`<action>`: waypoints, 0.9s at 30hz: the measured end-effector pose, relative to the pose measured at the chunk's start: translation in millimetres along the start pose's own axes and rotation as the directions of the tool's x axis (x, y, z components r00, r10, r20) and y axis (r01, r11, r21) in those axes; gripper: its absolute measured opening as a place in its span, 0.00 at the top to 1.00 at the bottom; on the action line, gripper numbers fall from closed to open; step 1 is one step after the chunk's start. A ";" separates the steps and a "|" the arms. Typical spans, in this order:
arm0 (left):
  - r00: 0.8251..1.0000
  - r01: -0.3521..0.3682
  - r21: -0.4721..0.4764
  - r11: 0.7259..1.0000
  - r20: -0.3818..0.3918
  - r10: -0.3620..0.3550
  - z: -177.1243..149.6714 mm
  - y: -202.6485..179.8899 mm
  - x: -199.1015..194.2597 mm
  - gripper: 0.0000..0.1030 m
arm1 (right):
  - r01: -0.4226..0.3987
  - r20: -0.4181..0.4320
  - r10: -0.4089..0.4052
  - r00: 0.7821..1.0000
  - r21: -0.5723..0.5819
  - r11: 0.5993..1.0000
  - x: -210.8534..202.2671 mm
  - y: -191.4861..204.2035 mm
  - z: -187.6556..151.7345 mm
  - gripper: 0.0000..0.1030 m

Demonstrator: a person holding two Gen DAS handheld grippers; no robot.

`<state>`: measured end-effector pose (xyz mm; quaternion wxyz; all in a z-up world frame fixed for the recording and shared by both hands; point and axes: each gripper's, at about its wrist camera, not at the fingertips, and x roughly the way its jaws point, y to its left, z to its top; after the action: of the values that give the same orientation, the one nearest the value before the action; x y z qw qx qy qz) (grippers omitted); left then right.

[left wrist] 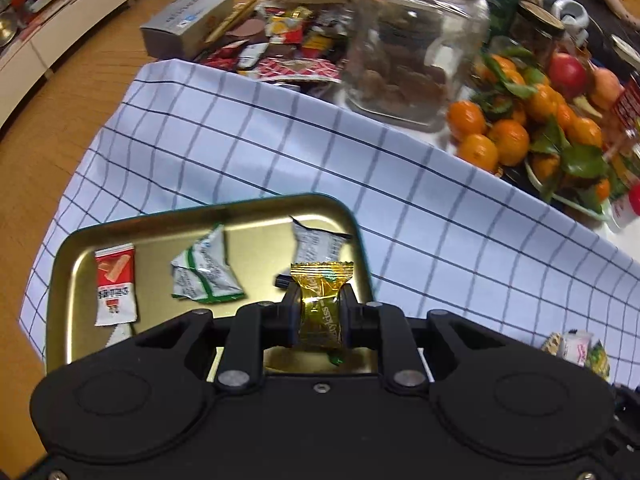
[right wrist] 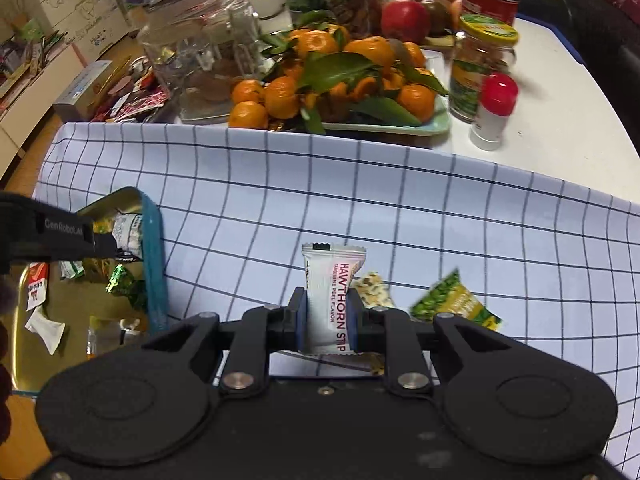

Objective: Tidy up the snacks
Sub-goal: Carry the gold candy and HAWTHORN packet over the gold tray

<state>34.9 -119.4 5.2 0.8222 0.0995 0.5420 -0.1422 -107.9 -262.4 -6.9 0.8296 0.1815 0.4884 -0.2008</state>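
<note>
- Left tongs (left wrist: 320,312): clamped on a gold foil-wrapped candy (left wrist: 321,308), held upright above the near right part of a shallow gold metal tray with a teal rim (left wrist: 72,248).
- In the tray: a red-and-white wafer packet (left wrist: 115,284) at left, a crumpled green-and-white wrapper (left wrist: 204,270) in the middle, a white crinkled wrapper (left wrist: 316,246) near the far right corner, just behind the gold candy.
- Tray sits on a white cloth with a dark blue grid (left wrist: 320,152) spread over the counter.
- Right tongs (right wrist: 329,312): gripping a white stick packet printed "HAWTHORN STRIP" (right wrist: 332,300), upright over the cloth, to the right of the tray.
- On the cloth just beyond the right tongs: a small cream patterned packet (right wrist: 374,290) and a green-and-yellow snack packet (right wrist: 456,300), lying flat, near each other but apart.
- Beyond the cloth: a pale green tray of leafy mandarins (right wrist: 432,126), a clear glass jar (right wrist: 196,60), a white bottle with a red cap (right wrist: 494,112), a red apple (right wrist: 404,20).
- Far left of the cloth: a loose pile of red and dark snack packets (left wrist: 280,46) beside a grey-white carton (left wrist: 184,20).
</note>
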 end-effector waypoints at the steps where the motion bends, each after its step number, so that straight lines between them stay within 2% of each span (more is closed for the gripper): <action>1: 1.000 -0.011 -0.013 1.000 0.001 0.011 1.6 4.6 0.6 0.75 | -0.004 0.001 0.004 1.000 -0.005 1.000 0.2 3.1 -0.3 0.80; 9: 0.998 -0.057 -0.068 0.996 -0.007 0.057 7.3 35.0 6.8 0.75 | -0.044 0.007 0.045 0.999 -0.042 0.998 3.0 31.9 3.5 0.80; 27: 0.996 -0.084 -0.114 0.990 -0.031 0.081 9.7 74.2 17.3 0.75 | -0.105 0.042 0.110 0.993 -0.101 0.989 5.3 78.3 10.2 0.80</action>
<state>75.1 -54.9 -6.2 0.8247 0.0763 0.5554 -0.0751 -58.0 -201.5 1.3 0.8585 0.1617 0.4672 -0.1359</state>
